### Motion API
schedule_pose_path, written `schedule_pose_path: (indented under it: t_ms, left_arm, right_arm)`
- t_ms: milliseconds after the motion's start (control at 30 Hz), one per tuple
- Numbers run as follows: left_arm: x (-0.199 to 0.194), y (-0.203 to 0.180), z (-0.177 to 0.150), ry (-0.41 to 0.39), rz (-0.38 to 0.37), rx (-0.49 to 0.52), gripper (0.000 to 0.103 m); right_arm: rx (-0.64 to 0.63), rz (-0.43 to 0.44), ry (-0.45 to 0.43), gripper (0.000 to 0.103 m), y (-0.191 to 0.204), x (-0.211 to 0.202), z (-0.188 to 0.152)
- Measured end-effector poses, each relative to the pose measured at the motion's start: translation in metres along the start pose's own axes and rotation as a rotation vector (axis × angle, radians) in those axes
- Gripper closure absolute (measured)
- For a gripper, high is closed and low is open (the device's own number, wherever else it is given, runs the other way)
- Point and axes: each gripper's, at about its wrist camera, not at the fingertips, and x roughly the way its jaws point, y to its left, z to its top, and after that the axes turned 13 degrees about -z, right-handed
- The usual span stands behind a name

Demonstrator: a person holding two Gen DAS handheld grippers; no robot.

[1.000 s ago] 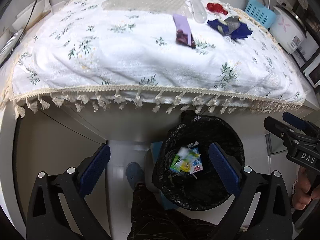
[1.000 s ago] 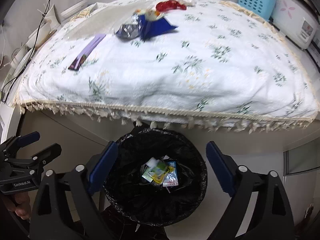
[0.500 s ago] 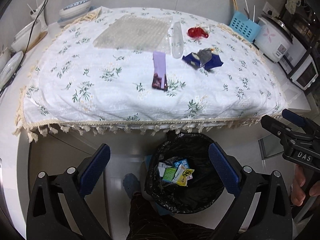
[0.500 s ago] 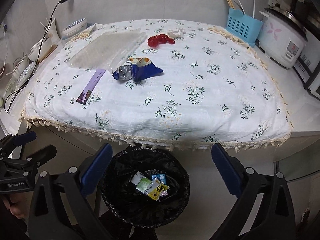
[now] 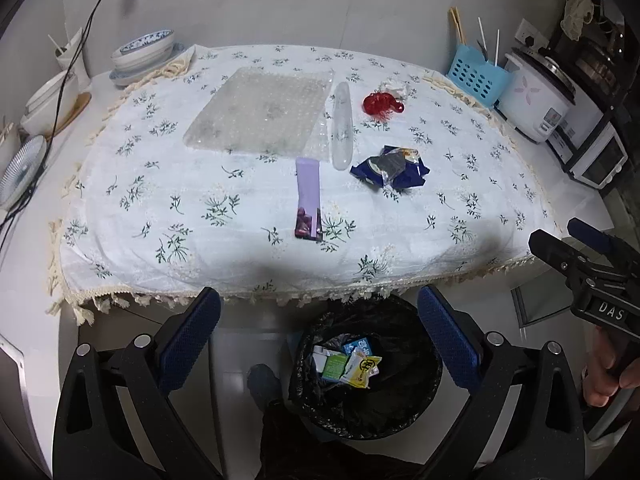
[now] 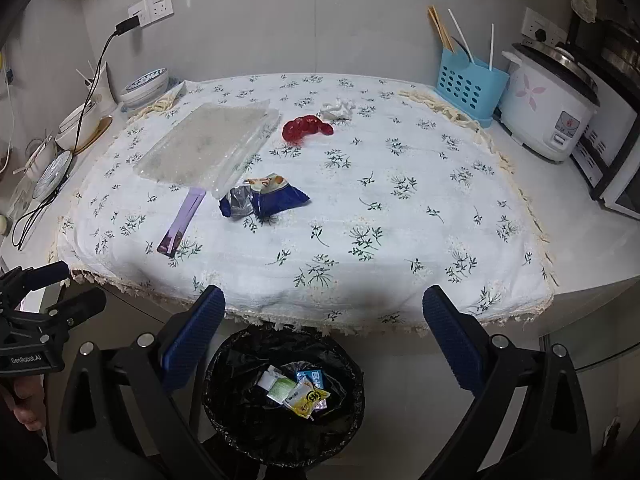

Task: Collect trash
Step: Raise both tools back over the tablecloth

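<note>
A black-lined trash bin (image 5: 420, 400) (image 6: 348, 420) stands on the floor below the table's near edge, with several small wrappers inside. On the flowered tablecloth (image 5: 200, 184) (image 6: 400, 208) lie a purple wrapper (image 5: 308, 196) (image 6: 182, 220), a crumpled blue wrapper (image 5: 390, 170) (image 6: 264, 200), a red plastic scrap (image 5: 380, 104) (image 6: 304, 129), a white crumpled tissue (image 6: 338, 109), a sheet of bubble wrap (image 5: 260, 114) (image 6: 208, 142) and a clear plastic tube (image 5: 341, 124). My left gripper (image 5: 318, 338) and my right gripper (image 6: 323, 336) both hang open and empty above the bin, in front of the table edge.
A blue utensil caddy (image 6: 470, 84) and a white rice cooker (image 6: 548, 108) stand at the back right, an oven (image 5: 596, 160) beside them. Bowls (image 5: 142, 54), a small fan (image 5: 22, 170) and a cable (image 6: 92, 88) crowd the left side. A person's foot (image 5: 262, 384) is by the bin.
Both grippers have risen and tilted up, so the whole tabletop and back wall come into view and the bin looks smaller. Both stay open and empty.
</note>
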Motion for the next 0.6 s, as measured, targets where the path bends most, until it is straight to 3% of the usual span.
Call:
schedule_pose_path:
  t_ms: [600]
  left_arm:
    - [0.004,0.007,0.061,-0.009,-0.002,0.021,0.006]
  right_arm:
    - [0.019,-0.019,-0.024,0.008,-0.005,0.007,0.048]
